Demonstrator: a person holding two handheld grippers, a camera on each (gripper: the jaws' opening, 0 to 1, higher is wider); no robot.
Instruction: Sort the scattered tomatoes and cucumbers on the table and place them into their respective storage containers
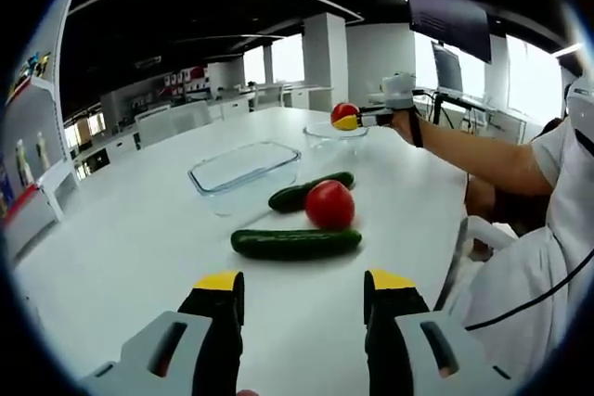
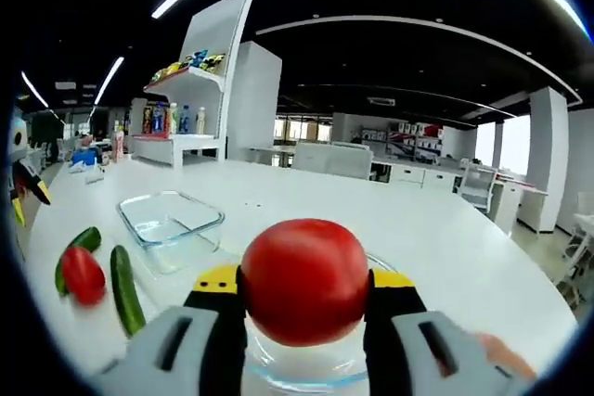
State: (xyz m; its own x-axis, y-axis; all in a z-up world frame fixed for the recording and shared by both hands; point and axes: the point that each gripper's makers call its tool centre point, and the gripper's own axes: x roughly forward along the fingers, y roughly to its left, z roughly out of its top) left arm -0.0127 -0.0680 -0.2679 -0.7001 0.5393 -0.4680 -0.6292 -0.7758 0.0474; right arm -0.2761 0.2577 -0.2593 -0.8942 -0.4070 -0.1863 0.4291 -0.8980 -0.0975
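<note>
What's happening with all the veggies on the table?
A person is sorting vegetables with a claw in each hand. The right claw is squeezing a tomato and holding it over a round glass bowl. The left claw is open and holds nothing, pointed at what lies loose on the white table: two cucumbers and another tomato. The rectangular glass dish has nothing in it.

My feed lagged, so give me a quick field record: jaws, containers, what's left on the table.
right gripper: shut on a tomato, above the round glass bowl
left gripper: open, holding nothing
rectangular glass dish: looks empty
left on table: two cucumbers, one loose tomato between them
</note>
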